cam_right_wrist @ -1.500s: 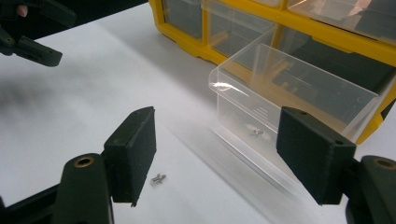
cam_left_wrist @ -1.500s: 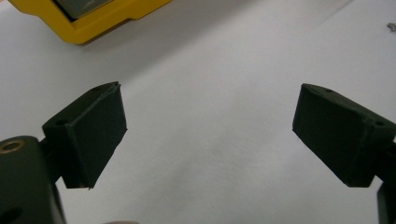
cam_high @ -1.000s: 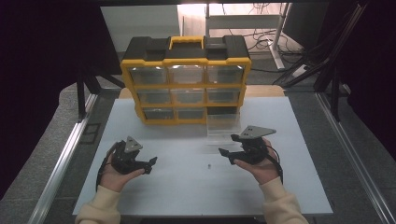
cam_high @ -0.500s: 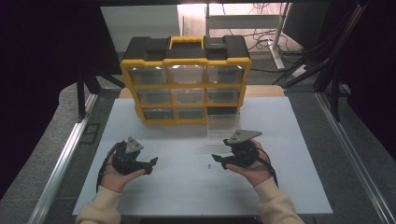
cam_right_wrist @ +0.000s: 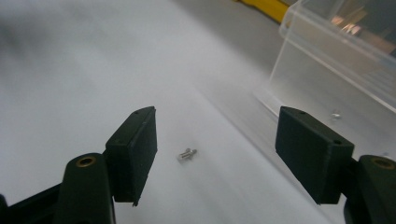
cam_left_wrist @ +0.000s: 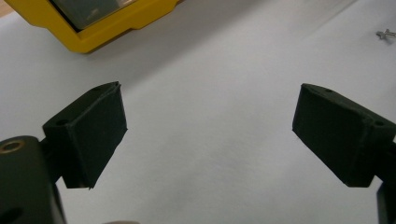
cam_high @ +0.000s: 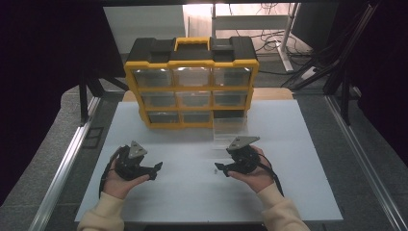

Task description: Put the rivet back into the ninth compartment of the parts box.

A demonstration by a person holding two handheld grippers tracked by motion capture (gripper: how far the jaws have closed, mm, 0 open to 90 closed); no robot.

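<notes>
Yellow, black and white

A yellow-and-black organizer (cam_high: 191, 82) with clear drawers stands on a plain white counter (cam_high: 192, 192); a silver screw (cam_right_wrist: 187, 153) lies there, beside a clear loose drawer (cam_right_wrist: 345, 56); both claws are black.

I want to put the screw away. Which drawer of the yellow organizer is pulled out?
The bottom-right one: its slot is dark and empty, and the clear drawer stands on the white table just before it. The other eight drawers sit in their slots.

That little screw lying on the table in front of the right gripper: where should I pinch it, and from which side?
The screw lies flat on the white table, so probably come straight down from above and close across its short shaft, not end to end. The right gripper is open with the screw between its fingers but nearer the left one; centre first. The clear drawer stands close beside.
</notes>
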